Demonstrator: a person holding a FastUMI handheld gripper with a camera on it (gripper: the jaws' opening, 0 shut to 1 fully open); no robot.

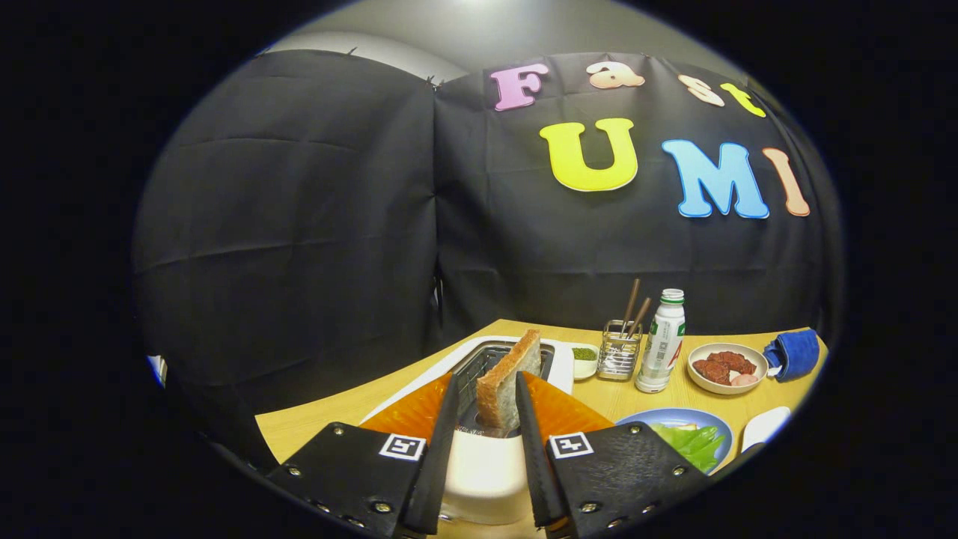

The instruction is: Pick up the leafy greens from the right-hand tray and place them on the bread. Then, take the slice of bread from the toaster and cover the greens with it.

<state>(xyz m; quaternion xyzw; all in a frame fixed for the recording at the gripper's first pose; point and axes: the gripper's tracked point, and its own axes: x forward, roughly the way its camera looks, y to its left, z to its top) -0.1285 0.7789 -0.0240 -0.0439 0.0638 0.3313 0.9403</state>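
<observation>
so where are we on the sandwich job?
Done: the green leafy greens look to lie on the blue plate, though no bread shows beneath them. In hand: gripper fingers flank the brown bread slice standing in the white toaster; contact unclear. Left: lift the slice, cover the greens.

Bright overhead light, sharp centre, strong fisheye bending and softness toward edges

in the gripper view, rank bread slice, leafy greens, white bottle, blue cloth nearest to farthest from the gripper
1. bread slice: between the gripper fingers, standing in the toaster.
2. leafy greens: right, on the blue plate.
3. white bottle: beyond the plate.
4. blue cloth: far right table edge.
</observation>
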